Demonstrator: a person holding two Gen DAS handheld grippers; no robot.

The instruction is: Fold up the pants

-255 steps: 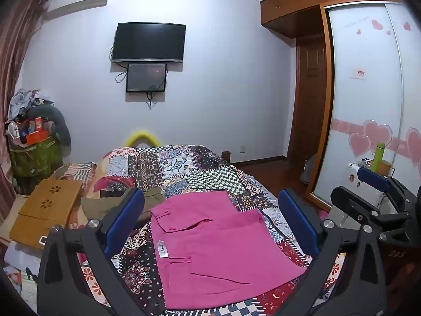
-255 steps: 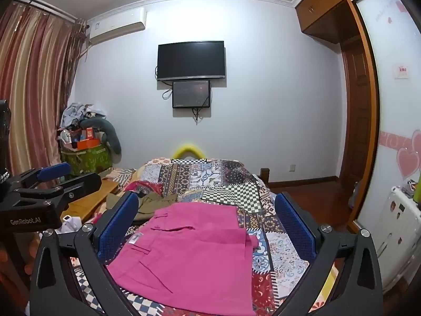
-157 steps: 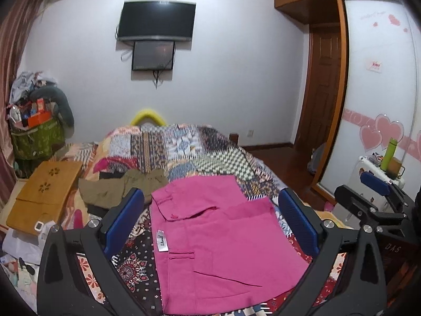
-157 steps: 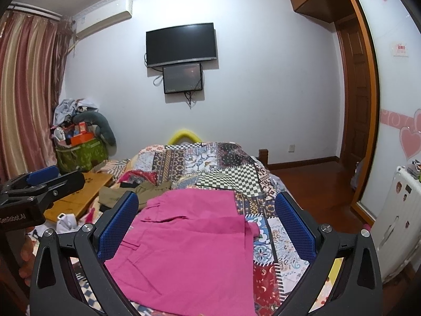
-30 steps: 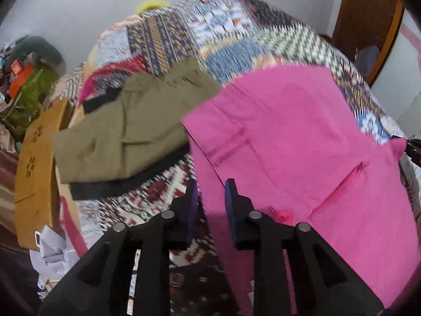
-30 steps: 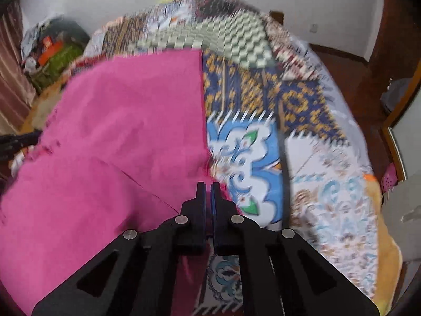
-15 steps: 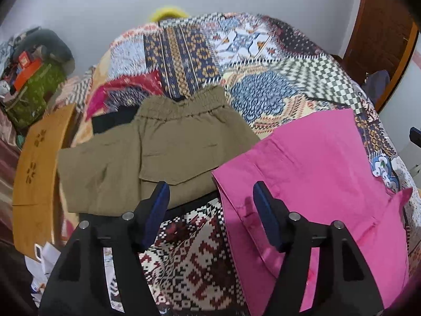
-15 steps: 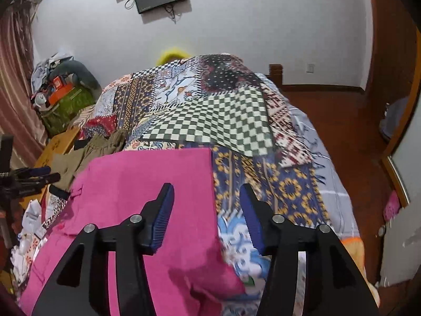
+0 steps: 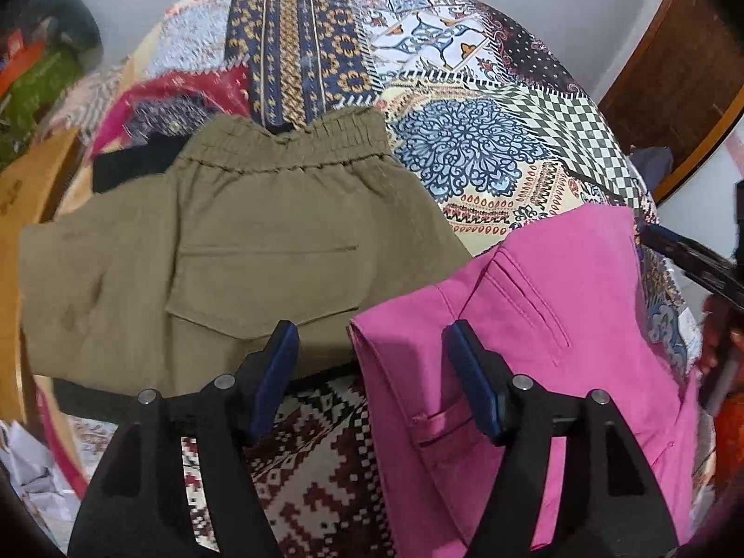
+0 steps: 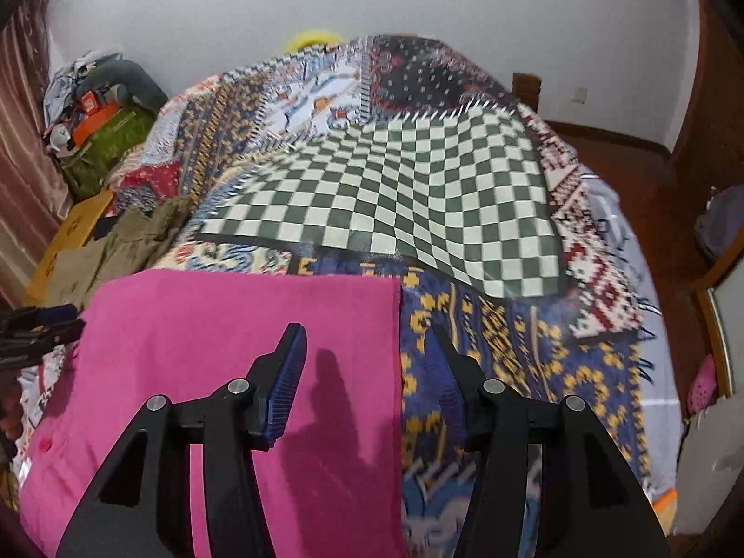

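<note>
Pink pants lie folded on the bed, both tongs spread apart above them.
Left tongs hang with jaws apart over the near left corner of the pink pants, holding nothing; right tongs gape astride the pants' right edge, one blue pad over pink cloth, the other over the patchwork quilt. Olive pants lie folded just beside, to the left, on a black garment.

Bed's covered in a busy patchwork quilt. Pink pants lie flat at the lower left of the right wrist view, olive shorts just beside them at left center of the left wrist view, over something black.
</note>
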